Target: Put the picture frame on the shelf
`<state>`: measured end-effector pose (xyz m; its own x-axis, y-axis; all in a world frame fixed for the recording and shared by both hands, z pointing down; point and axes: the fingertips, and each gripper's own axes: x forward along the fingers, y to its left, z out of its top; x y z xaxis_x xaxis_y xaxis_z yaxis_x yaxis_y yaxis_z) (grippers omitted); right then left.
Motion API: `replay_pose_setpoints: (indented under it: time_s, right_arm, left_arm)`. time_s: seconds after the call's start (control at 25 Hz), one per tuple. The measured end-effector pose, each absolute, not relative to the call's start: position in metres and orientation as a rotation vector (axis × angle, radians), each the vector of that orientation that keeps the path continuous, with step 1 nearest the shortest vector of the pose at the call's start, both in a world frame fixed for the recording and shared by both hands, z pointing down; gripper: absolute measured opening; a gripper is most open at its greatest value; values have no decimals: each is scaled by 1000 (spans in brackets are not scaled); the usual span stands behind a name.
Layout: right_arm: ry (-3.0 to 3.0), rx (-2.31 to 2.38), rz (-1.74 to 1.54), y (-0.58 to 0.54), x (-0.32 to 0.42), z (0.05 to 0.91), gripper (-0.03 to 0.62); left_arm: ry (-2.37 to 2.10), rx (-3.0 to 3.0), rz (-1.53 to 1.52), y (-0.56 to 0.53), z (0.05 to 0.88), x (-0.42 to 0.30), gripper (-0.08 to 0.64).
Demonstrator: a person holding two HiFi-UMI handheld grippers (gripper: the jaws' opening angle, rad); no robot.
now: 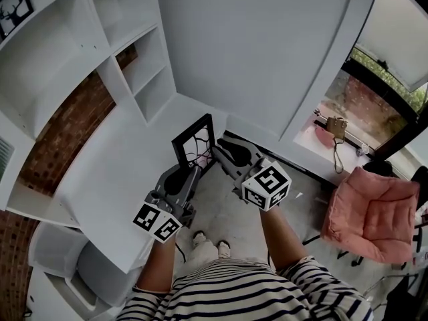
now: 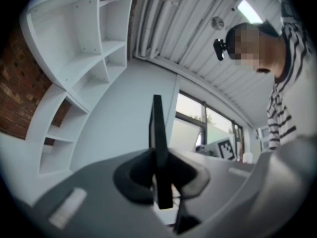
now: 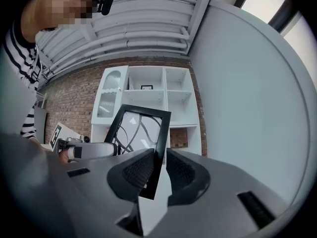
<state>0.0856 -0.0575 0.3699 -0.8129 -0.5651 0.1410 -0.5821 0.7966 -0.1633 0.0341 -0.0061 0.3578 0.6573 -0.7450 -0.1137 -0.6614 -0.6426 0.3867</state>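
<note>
While the left hand-held gripper and the right hand-held gripper clench the picture frame (held upright), the shelf lies at ten o'clock.

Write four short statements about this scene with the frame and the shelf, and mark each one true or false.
1. Both the left claw and the right claw are clamped on the black picture frame. True.
2. The picture frame stands in a compartment of the shelf. False: it is held in the air between the two claws, apart from the shelf.
3. A pink chair stands on the person's right. True.
4. The shelf is packed with books. False: no books show; one compartment holds a small framed picture.
</note>
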Motion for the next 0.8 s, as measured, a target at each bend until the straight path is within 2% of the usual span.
replay_pose_setpoints:
  time_s: [0.12,0.48,0.8]
  right_arm:
    - [-2902,895,329,-64,81,371,79]
    - [-2918,844,385,-102,81,371,80]
    - [-2943,689,442,-151,33,385,74]
  left_arm:
    - [-1122,2575,-384,-8,360,34,55]
    - [-1086,2615,-382,-44,360,34,55]
    - [-1074,2617,-421,-91,376,-10,55]
